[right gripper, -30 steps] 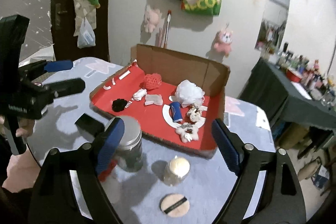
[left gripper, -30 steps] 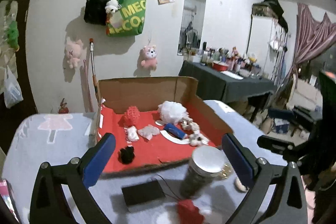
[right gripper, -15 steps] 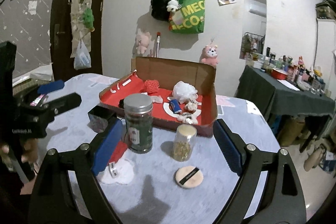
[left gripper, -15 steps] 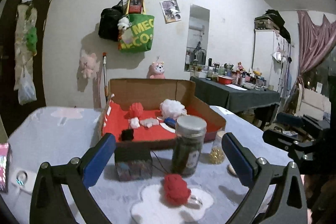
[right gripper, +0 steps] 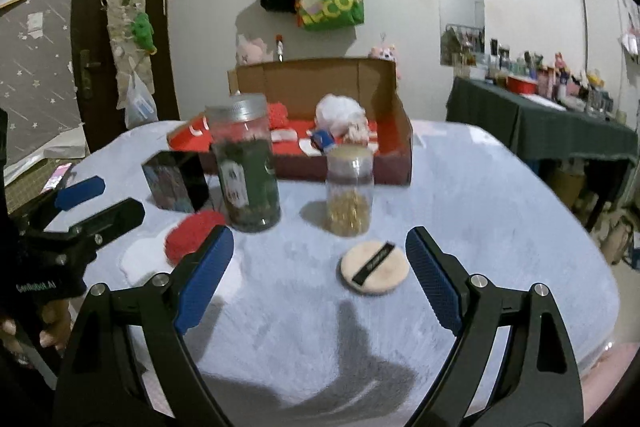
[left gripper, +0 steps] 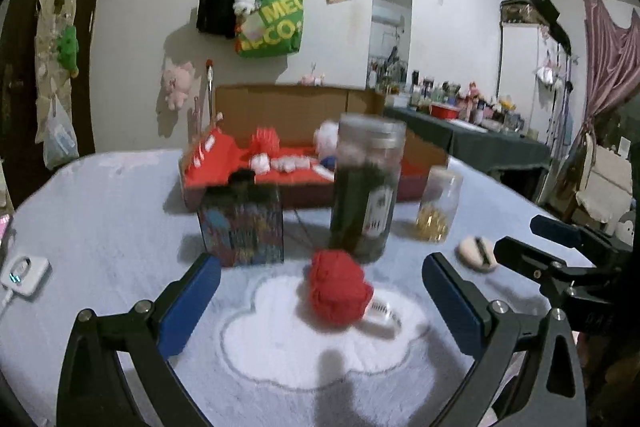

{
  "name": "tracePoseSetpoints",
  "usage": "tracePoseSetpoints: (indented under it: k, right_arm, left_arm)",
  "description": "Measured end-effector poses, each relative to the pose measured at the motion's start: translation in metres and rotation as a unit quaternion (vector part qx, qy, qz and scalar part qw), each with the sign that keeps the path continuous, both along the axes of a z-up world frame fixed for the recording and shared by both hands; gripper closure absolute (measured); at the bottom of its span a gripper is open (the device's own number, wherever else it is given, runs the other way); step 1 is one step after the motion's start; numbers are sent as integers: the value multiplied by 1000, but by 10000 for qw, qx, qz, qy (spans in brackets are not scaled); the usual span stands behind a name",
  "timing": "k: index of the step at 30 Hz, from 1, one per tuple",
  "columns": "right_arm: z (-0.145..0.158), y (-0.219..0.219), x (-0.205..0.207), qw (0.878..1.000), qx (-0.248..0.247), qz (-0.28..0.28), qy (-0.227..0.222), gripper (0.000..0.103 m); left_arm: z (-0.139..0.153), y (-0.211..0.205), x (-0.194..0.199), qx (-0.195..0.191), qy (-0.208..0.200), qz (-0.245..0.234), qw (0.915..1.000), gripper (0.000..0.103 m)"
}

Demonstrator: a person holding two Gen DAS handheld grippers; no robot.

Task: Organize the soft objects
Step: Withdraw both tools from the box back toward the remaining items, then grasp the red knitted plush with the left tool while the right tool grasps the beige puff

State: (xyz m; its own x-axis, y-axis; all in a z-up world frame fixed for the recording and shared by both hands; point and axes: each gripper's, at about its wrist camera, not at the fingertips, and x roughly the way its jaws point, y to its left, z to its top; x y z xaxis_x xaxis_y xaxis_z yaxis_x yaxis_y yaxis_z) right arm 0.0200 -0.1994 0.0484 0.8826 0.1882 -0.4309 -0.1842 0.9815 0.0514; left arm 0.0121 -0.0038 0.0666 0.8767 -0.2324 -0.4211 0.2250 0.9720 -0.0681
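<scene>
A red fuzzy ball [left gripper: 339,287] lies on a white cloud-shaped patch [left gripper: 320,335] of the blue cloth, just ahead of my open, empty left gripper [left gripper: 320,303]. It also shows in the right wrist view [right gripper: 192,233]. A round beige powder puff [right gripper: 375,267] lies between the fingers of my open, empty right gripper [right gripper: 320,271]; it also shows in the left wrist view [left gripper: 478,253]. A cardboard box with a red floor [right gripper: 394,143] stands behind, holding a white pouf [right gripper: 340,111], a red ball [left gripper: 264,139] and several small soft toys.
A tall jar with a metal lid [left gripper: 366,187], a small jar of gold bits [right gripper: 349,197] and a dark printed box [left gripper: 242,223] stand between the grippers and the cardboard box. A white device [left gripper: 24,273] lies at the table's left edge.
Both grippers have dropped low and drawn closer to the table. The red ball and the powder puff now sit nearer and larger between the fingers. Both grippers stay open.
</scene>
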Motion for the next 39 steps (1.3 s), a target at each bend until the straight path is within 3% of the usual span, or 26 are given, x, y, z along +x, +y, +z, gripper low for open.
tracePoseSetpoints:
  k: [8, 19, 28, 30, 33, 34, 37, 39]
  right_arm:
    - [-34, -2, 13, 9990, -26, -62, 441, 14]
    - [-42, -11, 33, 9969, -91, -145, 769, 15]
    - [-40, -33, 67, 9920, 124, -79, 1257, 15]
    - [-42, -35, 72, 9907, 145, -44, 1350, 19]
    - [-43, -37, 74, 9910, 17, -86, 1332, 40]
    - [-43, -38, 74, 9911, -18, -61, 1329, 50]
    - [-42, -39, 71, 9909, 51, 94, 1342, 62]
    - [-40, -38, 67, 9913, 78, 177, 1305, 68]
  left_arm:
    - [-26, -4, 14, 143, 372, 113, 9991, 0]
    - [-25, -8, 36, 134, 807, 78, 9966, 1]
    - [-27, -9, 67, 257, 1312, -15, 9910, 15]
    - [-29, -9, 71, 218, 1416, -114, 9896, 17]
    - [-31, -12, 74, 163, 1553, -380, 9870, 31]
    - [-32, -14, 74, 175, 1564, -448, 9865, 38]
    - [-32, -19, 69, 226, 1525, -654, 9859, 60]
    - [-31, -19, 68, 223, 1513, -674, 9859, 60]
